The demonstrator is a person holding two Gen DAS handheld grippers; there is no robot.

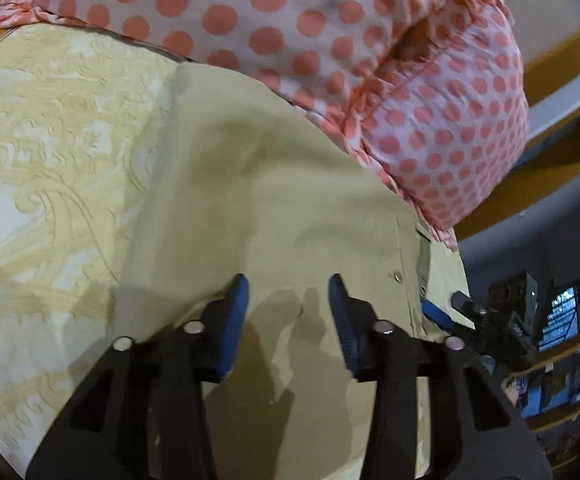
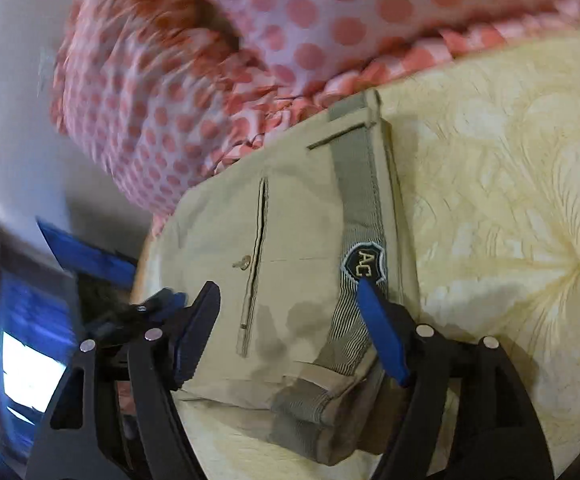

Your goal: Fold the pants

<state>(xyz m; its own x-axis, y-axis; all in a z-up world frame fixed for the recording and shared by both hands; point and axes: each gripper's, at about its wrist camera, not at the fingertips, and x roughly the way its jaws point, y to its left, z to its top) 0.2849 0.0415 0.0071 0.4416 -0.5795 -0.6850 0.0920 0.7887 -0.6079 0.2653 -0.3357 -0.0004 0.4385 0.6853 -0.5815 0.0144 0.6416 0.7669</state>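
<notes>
Khaki pants [image 1: 270, 184] lie folded on a yellow patterned bedsheet [image 1: 50, 140]. My left gripper [image 1: 288, 294] is open and empty, hovering just above the cloth. In the right wrist view the pants [image 2: 297, 220] show a back pocket with a button, a striped inner waistband and a dark label. My right gripper [image 2: 288, 292] is open and empty just above the waistband end. The right gripper also shows in the left wrist view [image 1: 445, 312] at the pants' right edge.
A pink polka-dot pillow [image 1: 329, 40] lies against the far edge of the pants; it also shows in the right wrist view [image 2: 210, 80]. The bed edge drops off to the right, with wooden shelves [image 1: 561, 360] beyond.
</notes>
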